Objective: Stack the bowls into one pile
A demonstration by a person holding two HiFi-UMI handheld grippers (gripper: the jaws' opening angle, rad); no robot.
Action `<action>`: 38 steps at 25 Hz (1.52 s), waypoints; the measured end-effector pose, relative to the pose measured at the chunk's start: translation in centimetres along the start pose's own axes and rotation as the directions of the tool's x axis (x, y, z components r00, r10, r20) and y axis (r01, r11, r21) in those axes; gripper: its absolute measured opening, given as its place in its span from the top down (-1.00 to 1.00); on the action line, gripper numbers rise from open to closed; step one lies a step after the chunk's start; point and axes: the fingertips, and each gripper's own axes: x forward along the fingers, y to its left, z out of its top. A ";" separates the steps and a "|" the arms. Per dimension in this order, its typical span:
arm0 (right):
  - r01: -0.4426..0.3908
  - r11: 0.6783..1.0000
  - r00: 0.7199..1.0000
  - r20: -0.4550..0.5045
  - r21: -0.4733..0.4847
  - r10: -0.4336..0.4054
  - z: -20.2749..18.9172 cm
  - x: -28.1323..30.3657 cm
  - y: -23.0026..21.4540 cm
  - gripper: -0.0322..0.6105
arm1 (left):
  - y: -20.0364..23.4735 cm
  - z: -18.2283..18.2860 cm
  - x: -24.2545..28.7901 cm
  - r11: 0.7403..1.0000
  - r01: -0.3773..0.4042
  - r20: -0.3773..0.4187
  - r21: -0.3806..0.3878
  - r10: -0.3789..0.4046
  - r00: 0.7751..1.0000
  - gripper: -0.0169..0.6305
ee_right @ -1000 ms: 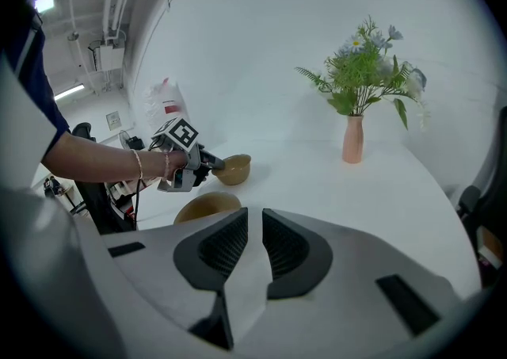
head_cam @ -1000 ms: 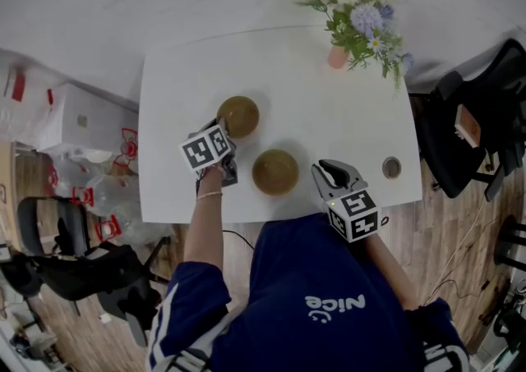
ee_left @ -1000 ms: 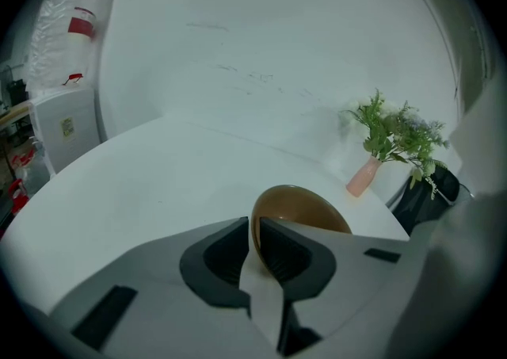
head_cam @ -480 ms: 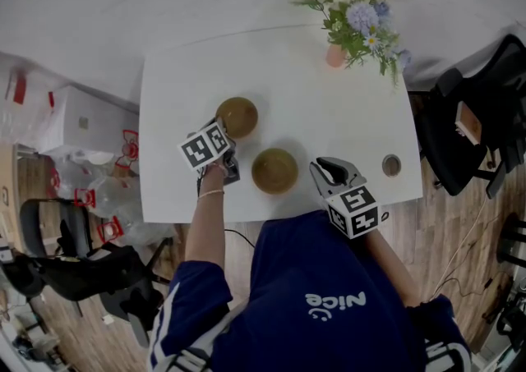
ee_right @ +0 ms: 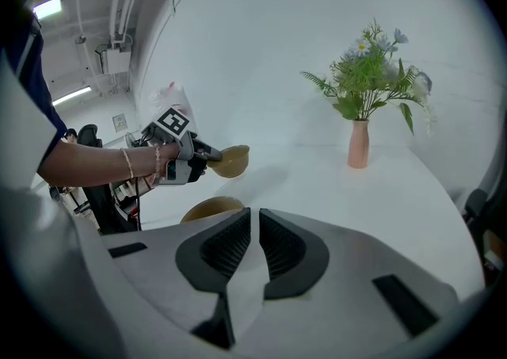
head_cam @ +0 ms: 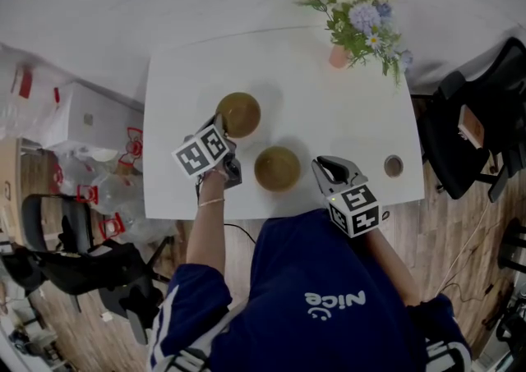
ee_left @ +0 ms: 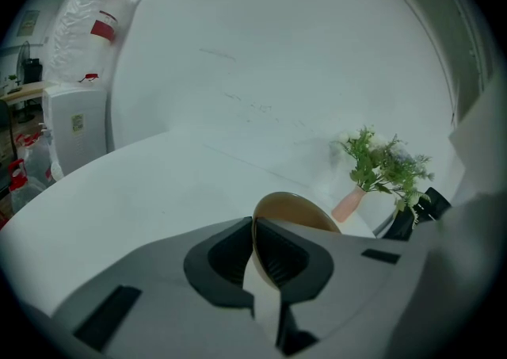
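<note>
Two tan bowls are on the white table [head_cam: 329, 107]. My left gripper [head_cam: 220, 126] is shut on the near rim of the far-left bowl [head_cam: 239, 113]. In the left gripper view the rim of that bowl [ee_left: 295, 211] stands edge-on between the pads of the gripper [ee_left: 253, 245]. In the right gripper view the held bowl [ee_right: 230, 161] hangs above the table over its shadow. The second bowl [head_cam: 277, 168] rests near the front edge, also as the near bowl [ee_right: 210, 208]. My right gripper [head_cam: 327, 168] waits to its right, jaws closing with nothing between them [ee_right: 254, 242].
A pink vase of flowers [head_cam: 338, 56] stands at the table's far right corner. A small round object [head_cam: 394, 166] lies near the right edge. A black chair [head_cam: 477, 132] is to the right; boxes and bags [head_cam: 82, 124] crowd the floor at left.
My left gripper has risen slightly toward the camera with the far-left bowl in it. The right gripper has stayed where it was.
</note>
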 end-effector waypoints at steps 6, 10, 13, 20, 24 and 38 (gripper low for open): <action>-0.011 1.000 0.999 0.031 0.014 0.011 0.4 0.1 0.2 0.75 | -2.5 -0.1 -2.8 0.998 0.064 0.019 0.006 -0.064 0.998 0.85; -0.016 1.000 0.999 0.044 0.022 0.015 0.5 0.1 0.4 0.75 | -4.0 -0.4 -4.6 0.995 0.102 0.034 0.004 -0.102 0.994 0.85; -0.013 1.000 0.999 0.045 0.023 0.012 0.4 -0.1 0.4 0.76 | -5.0 -1.0 -5.5 0.991 0.132 0.026 0.010 -0.132 0.991 0.85; -0.006 0.998 0.999 0.048 0.056 0.004 -0.1 -0.7 0.1 0.76 | -6.6 -3.6 -7.3 0.984 0.174 -0.012 0.029 -0.174 0.985 0.85; -0.013 0.999 0.999 0.048 0.051 0.011 0.0 -0.4 -0.1 0.76 | -7.0 -5.4 -7.6 0.985 0.175 -0.024 0.003 -0.175 0.984 0.85; -0.049 0.997 0.998 0.028 0.067 0.047 -0.9 0.0 0.6 0.76 | -6.5 -11.5 -7.7 0.987 0.151 -0.138 0.050 -0.142 0.980 0.85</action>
